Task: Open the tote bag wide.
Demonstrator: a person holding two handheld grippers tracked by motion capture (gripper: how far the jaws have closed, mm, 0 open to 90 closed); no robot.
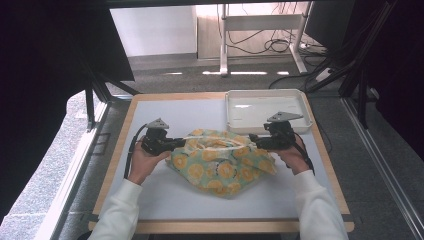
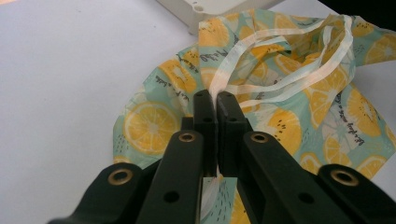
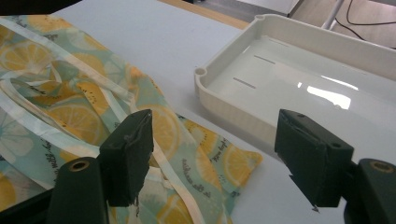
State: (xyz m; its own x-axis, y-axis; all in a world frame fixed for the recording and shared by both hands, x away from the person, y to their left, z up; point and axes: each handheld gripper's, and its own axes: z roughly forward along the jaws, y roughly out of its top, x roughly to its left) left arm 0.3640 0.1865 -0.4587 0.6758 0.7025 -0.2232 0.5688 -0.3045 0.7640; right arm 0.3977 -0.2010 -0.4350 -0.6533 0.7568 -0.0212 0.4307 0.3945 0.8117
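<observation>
A soft bag printed with lemon slices on pale green (image 1: 220, 167) lies crumpled in the middle of the table. Its white straps (image 2: 285, 84) loop over the open top. My left gripper (image 1: 181, 143) is at the bag's left edge, shut on one white strap that runs out from between its tips (image 2: 211, 99). At the bag's right edge my right gripper (image 1: 253, 140) stands open. In the right gripper view the bag (image 3: 70, 112) with a strap (image 3: 166, 163) lies under and beside the left jaw, and the gripper (image 3: 215, 128) holds nothing.
A white plastic tray (image 1: 229, 114) sits at the table's back right, just behind the bag; its rim (image 3: 233, 95) is close to my right gripper. A pale mat (image 1: 165, 200) covers the wooden table. Desk legs and cables stand on the floor beyond.
</observation>
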